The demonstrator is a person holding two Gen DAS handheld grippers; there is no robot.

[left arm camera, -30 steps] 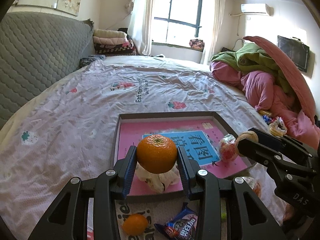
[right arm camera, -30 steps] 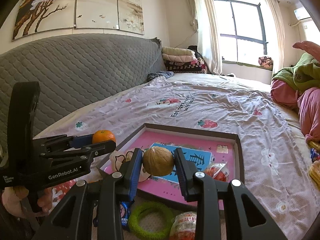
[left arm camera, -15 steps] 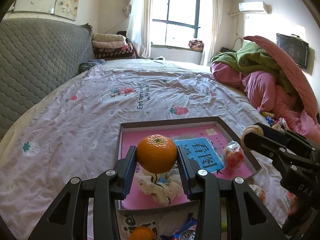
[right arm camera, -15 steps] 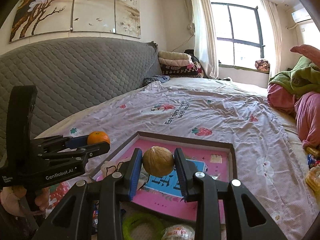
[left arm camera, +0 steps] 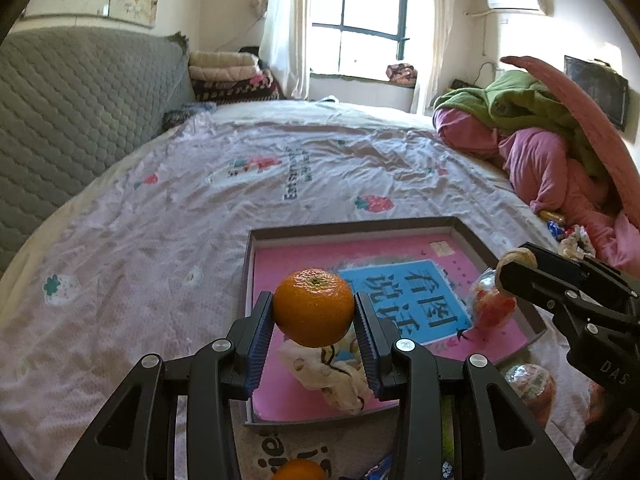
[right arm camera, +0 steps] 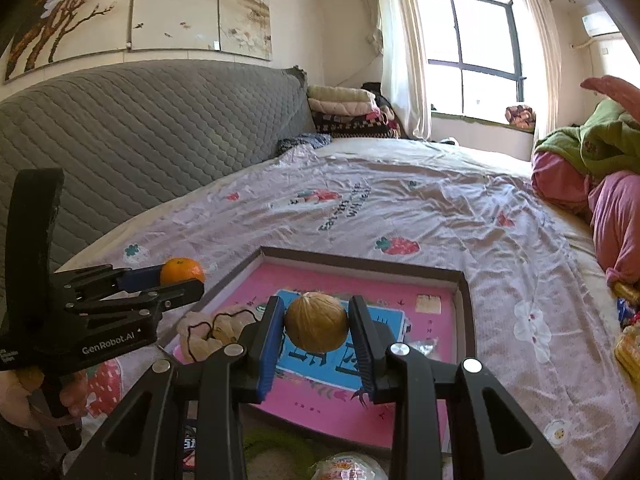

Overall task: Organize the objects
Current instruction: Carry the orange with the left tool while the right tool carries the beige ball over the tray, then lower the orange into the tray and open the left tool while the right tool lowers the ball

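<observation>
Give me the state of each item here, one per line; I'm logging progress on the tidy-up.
Left gripper: shut on the orange, held above the tray.
Orange: clamped, stem end up.
Right gripper: shut on the walnut.
Walnut: clamped over the tray.
Tray: open-topped, lying on the bed.
Scrunchie: lying inside the tray.
Wrapped snack: inside the tray, at its right wall.
Second orange: outside the tray.
</observation>
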